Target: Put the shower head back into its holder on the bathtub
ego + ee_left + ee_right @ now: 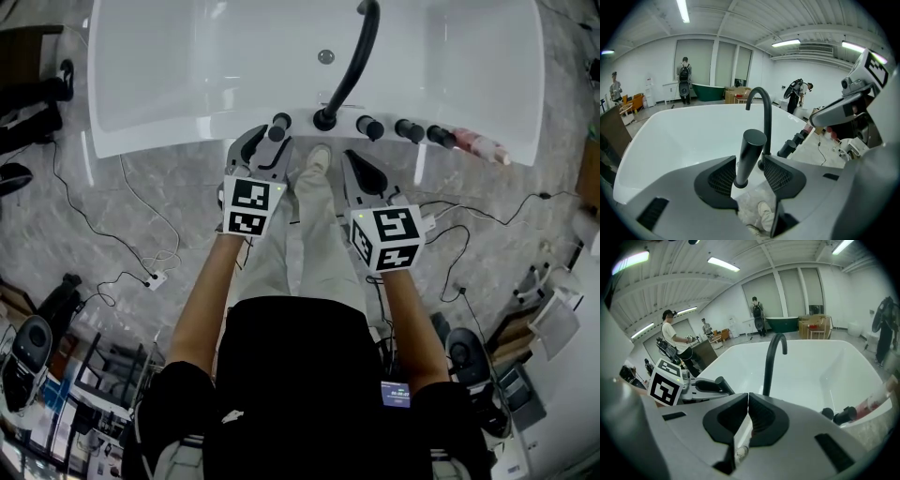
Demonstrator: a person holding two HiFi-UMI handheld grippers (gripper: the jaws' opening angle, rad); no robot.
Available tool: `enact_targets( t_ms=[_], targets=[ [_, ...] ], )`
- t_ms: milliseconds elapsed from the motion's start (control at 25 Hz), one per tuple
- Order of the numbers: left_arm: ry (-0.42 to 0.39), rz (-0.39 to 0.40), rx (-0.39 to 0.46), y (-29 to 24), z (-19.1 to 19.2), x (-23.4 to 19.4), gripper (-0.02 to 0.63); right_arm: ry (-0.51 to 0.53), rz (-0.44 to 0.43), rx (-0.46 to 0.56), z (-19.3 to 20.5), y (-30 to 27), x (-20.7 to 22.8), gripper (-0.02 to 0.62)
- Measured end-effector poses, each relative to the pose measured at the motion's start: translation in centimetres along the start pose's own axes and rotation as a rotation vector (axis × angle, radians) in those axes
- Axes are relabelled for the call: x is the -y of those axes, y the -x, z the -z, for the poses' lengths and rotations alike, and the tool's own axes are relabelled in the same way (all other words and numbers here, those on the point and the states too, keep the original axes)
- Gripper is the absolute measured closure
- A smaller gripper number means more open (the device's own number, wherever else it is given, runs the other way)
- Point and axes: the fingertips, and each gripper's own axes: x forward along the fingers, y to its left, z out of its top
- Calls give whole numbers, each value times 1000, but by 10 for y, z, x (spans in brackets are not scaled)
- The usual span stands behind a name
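The black cylindrical shower head stands upright on the white bathtub's rim, left of the curved black faucet. In the head view the shower head shows just past my left gripper. My left gripper is open and its jaws stand on either side of the shower head's lower end, with a gap on the right side. To the right of it, my right gripper hangs over the floor before the tub. In the right gripper view my right gripper is shut with nothing in it.
Black knobs and a pinkish bottle line the rim right of the faucet. Cables and equipment cases lie on the marble floor. My own shoe is near the tub. People stand far back in the room.
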Motion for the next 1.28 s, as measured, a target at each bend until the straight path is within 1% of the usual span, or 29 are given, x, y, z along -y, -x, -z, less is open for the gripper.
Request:
enact_targets(
  t_ms=[280,400,480,520,560,680,840,960,1160,1280],
  targets=[
    [-12,9,45,45,-26,4,425,44,59,68,-27,32,-13,572],
    [-17,0,92,73,-46,6,494,65,76,95,-39,51,-25,572],
    [-19,-11,128,93,-59,7,507,91,82,111,-48,63,-34,572],
    [-20,-16,152,104,-67,8,552,103,86,119,-53,69,-38,572],
    [-22,-16,178,115,-74,9,572,113,92,128,-57,76,-42,572],
    [-13,13,239,146,-95,17,586,127,109,157,-68,95,-52,572],
    [1,43,298,185,-119,26,592,153,123,198,-77,121,-70,572],
    [-16,59,340,217,-135,34,592,180,137,246,-87,143,-86,572],
    [-63,112,409,269,-161,57,592,182,161,337,-107,181,-108,572],
    [-83,117,456,297,-180,64,592,202,167,378,-119,203,-121,572]
  ],
)
